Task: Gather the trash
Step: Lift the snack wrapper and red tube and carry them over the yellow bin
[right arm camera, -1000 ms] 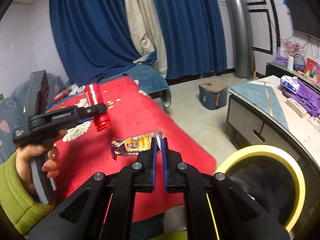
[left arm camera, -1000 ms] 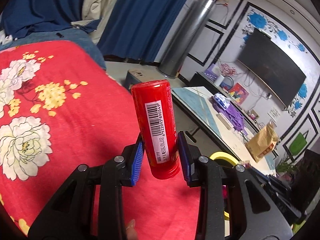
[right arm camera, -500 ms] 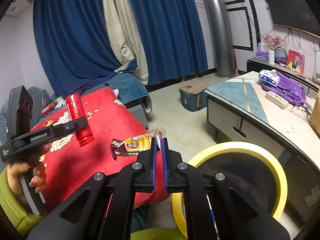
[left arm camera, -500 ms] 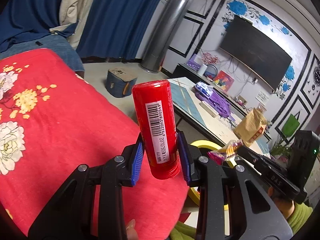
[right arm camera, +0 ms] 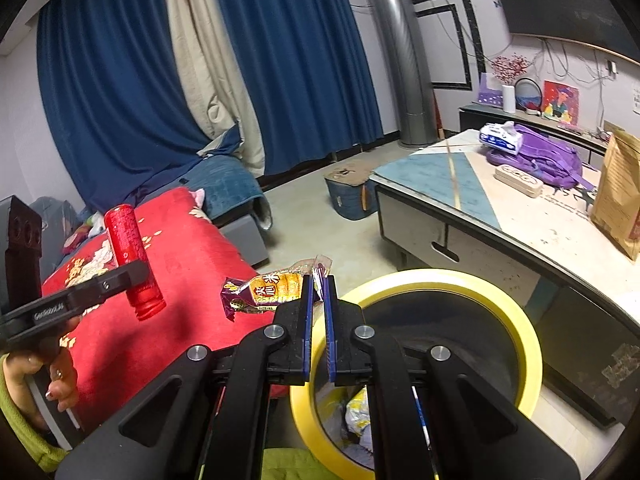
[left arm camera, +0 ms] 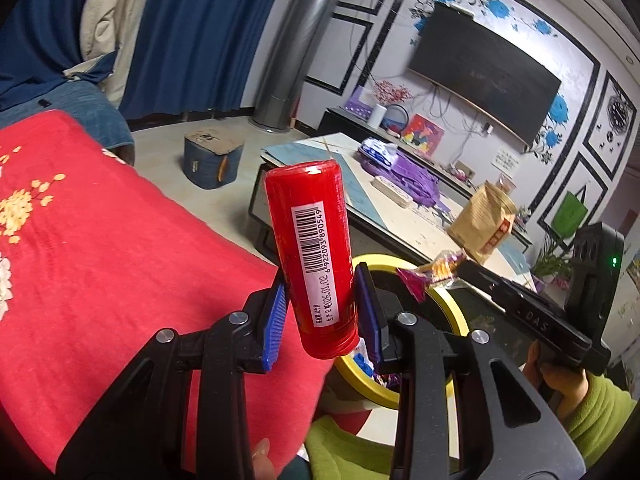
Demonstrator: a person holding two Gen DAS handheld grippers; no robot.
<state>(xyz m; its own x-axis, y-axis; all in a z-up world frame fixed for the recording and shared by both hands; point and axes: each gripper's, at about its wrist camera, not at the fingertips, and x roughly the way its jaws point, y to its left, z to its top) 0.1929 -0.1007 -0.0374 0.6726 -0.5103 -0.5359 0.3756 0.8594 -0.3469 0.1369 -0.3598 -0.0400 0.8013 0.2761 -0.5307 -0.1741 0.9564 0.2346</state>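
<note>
1. Left wrist view: the left gripper [left arm camera: 322, 312] pinches a red cylindrical tube [left arm camera: 310, 248] between its blue pads [left arm camera: 274, 326]. The tube stands nearly upright, tilted slightly, with a white barcode label facing the camera. It is held in the air above the near edge of the red floral bedcover [left arm camera: 100, 248].
2. Left wrist view: the yellow-rimmed trash bin [left arm camera: 376, 264] shows just behind and below the tube, beside the edge of the bedcover. The right gripper [left arm camera: 460, 270] enters from the right, carrying a snack wrapper [left arm camera: 432, 272] over the bin's rim.
3. Right wrist view: the right gripper [right arm camera: 318, 312] has its blue pads [right arm camera: 306, 320] pressed nearly together on one end of the snack wrapper [right arm camera: 268, 288]. The wrapper, orange and purple, juts to the left of the fingers, held in the air between the bedcover [right arm camera: 192, 248] and the yellow-rimmed trash bin [right arm camera: 520, 320].
4. Right wrist view: crumpled wrappers [right arm camera: 356, 408] lie inside the bin, seen past the gripper. The left gripper [right arm camera: 132, 274] holds the red cylindrical tube [right arm camera: 130, 252] over the bedcover, well left of the bin.
5. Background: a low table [right arm camera: 460, 188] stands beyond the bin, bearing a purple backpack [right arm camera: 540, 160] and a brown paper bag [right arm camera: 618, 192] near its right edge.
</note>
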